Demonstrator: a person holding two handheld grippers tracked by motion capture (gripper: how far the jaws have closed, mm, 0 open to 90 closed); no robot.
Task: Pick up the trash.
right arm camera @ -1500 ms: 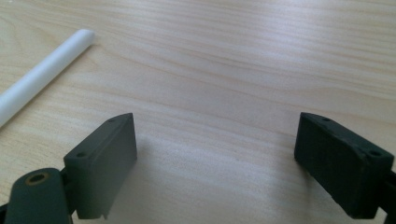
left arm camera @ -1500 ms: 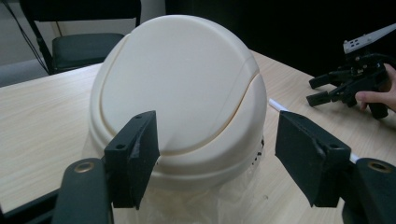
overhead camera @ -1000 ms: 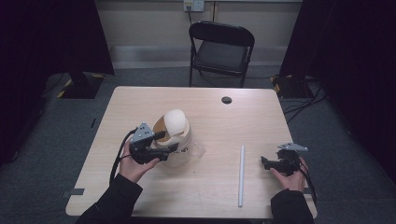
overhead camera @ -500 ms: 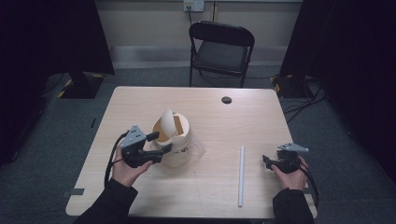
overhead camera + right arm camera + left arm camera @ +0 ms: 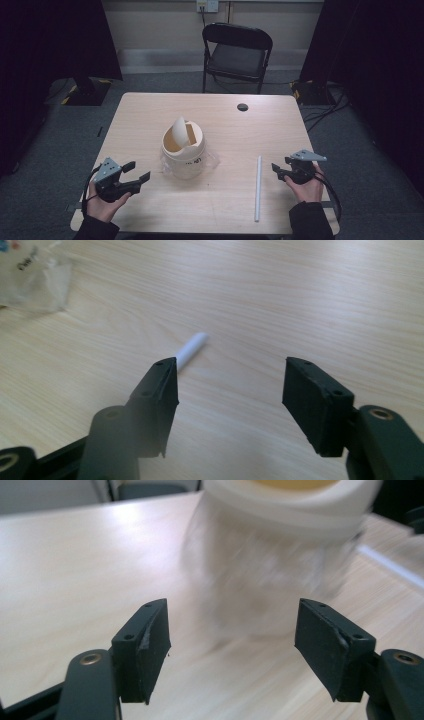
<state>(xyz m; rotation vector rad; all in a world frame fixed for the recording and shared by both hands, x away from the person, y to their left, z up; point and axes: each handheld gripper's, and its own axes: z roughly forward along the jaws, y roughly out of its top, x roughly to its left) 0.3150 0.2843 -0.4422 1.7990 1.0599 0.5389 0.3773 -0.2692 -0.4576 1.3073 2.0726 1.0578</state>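
Holding a gripper in each hand, I keep both low over the counter (image 5: 150, 112) near my edge. My left gripper (image 5: 136, 172) sits at the front left corner, its fingers (image 5: 145, 650) spread wide with nothing between them, pointing toward the bin (image 5: 183, 150). That bin, a small white one with a swing lid (image 5: 178, 132) tipped up on edge, stands upright a little left of the counter's middle, and clear plastic (image 5: 212, 161) crumples around its base. In the left gripper view the bin (image 5: 280, 555) is blurred and looms just beyond the fingertips, apart from them. My right gripper (image 5: 278, 169) is at the front right, with the grey plate (image 5: 309, 155) on top, and its fingers (image 5: 157, 400) point left toward the tube (image 5: 258, 187). Those fingers have just been closing, yet they stand about half spread and grip nothing. The tube, thin and white, lies flat on the counter between the bin and my right hand (image 5: 307, 187), running from my edge away from me, just beside the right gripper's tips and not touching them. In the right gripper view the tube's end (image 5: 190, 349) pokes out past one finger, resting on bare wood, and a scrap of the plastic (image 5: 35, 275) shows in the top corner. A dark hole (image 5: 242, 107) marks the counter's far side, and a black chair (image 5: 237, 50) stands beyond it.
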